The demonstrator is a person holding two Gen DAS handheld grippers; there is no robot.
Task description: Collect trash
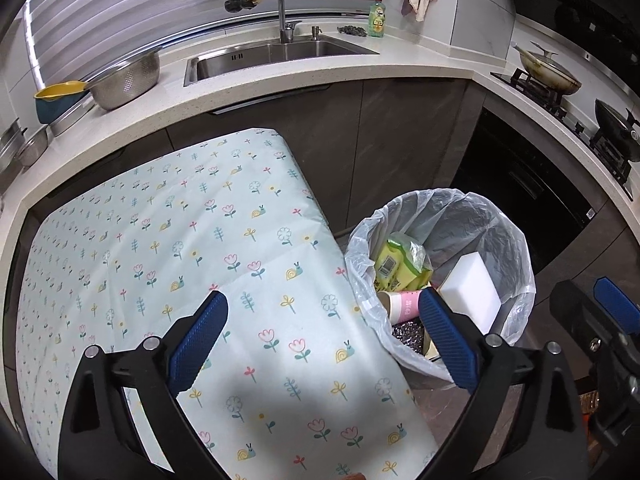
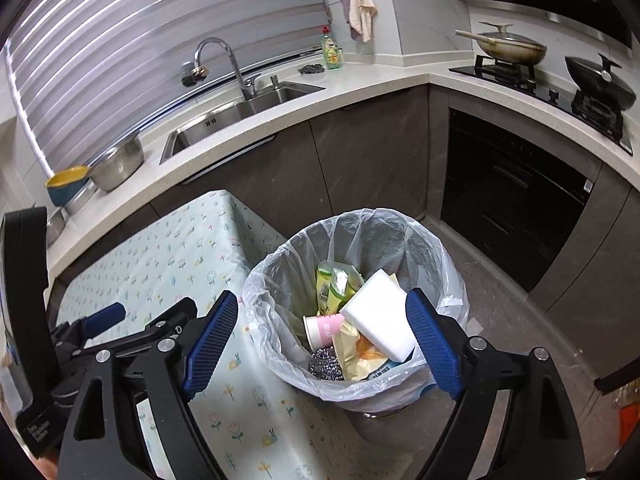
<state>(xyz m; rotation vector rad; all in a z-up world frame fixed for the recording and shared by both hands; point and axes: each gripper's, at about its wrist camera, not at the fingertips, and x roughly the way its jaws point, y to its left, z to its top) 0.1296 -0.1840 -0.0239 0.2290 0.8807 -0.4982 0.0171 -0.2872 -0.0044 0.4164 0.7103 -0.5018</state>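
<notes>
The table under its pale floral-print cloth [image 1: 248,264] lies beneath the left gripper [image 1: 324,340], whose jaws stand apart and empty; the white-lined round trash bin [image 2: 448,280], holding a white foam block [image 2: 380,316], sits directly ahead of the likewise gaping right gripper [image 2: 324,344], the nearer one

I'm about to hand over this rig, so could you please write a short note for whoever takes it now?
Left tool: open, empty, over the floral-cloth table.
Right tool: open, empty, above the plastic-lined round bin.
In the bin: white foam block, pink paper cup, green-yellow wrapper, steel-wool scrubber.
No trash shows on the visible part of the table; collecting looks finished.
</notes>
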